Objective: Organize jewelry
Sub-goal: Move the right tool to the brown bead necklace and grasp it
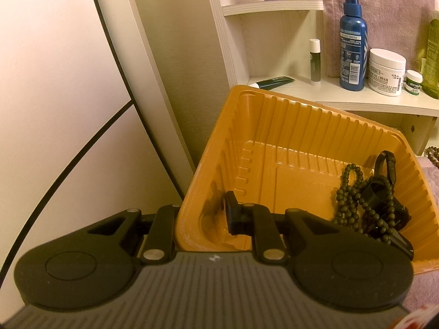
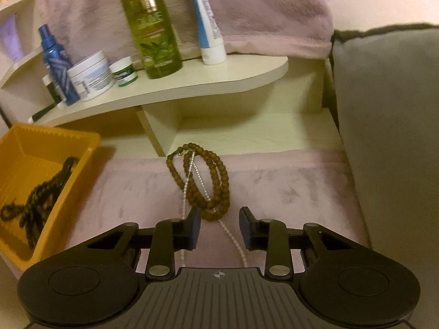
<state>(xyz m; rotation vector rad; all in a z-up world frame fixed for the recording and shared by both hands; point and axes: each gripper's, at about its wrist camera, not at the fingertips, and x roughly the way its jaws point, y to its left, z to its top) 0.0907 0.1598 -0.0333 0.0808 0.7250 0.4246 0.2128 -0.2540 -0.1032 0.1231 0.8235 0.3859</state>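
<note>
Orange plastic fills the left wrist view: a ribbed tray (image 1: 288, 137) gripped at its near wall by the left tongs (image 1: 203, 216), clamped together on the rim with one finger (image 1: 233, 213) inside the tray and the other outside. In the tray's right corner lie a string of dark green beads (image 1: 354, 200) and a tangle of black straps (image 1: 384, 192), piled against the side wall.

From the right wrist view, the same tray sits at the left edge of a pink plush cloth (image 2: 288, 186) that covers the surface below a curved pale wooden shelf (image 2: 192, 85). A looped strand of brown beads (image 2: 216, 181) rests on the cloth, crossed by a thin chain of small pale beads (image 2: 197, 175) that trails back toward the camera. The right tongs (image 2: 219, 227) stand apart, their fingers either side of the near end of the brown loop and the pale chain; the pads are not pressing on either.

On the shelf stand a blue spray bottle (image 2: 55, 63), a white cream jar (image 2: 92, 75), a small green-labelled pot (image 2: 123, 71), a tall green bottle (image 2: 151, 24) and a white and blue tube (image 2: 205, 19) standing on its cap. A pink towel (image 2: 260, 8) hangs behind them, and a grey cushion (image 2: 389, 137) rises at the right.
</note>
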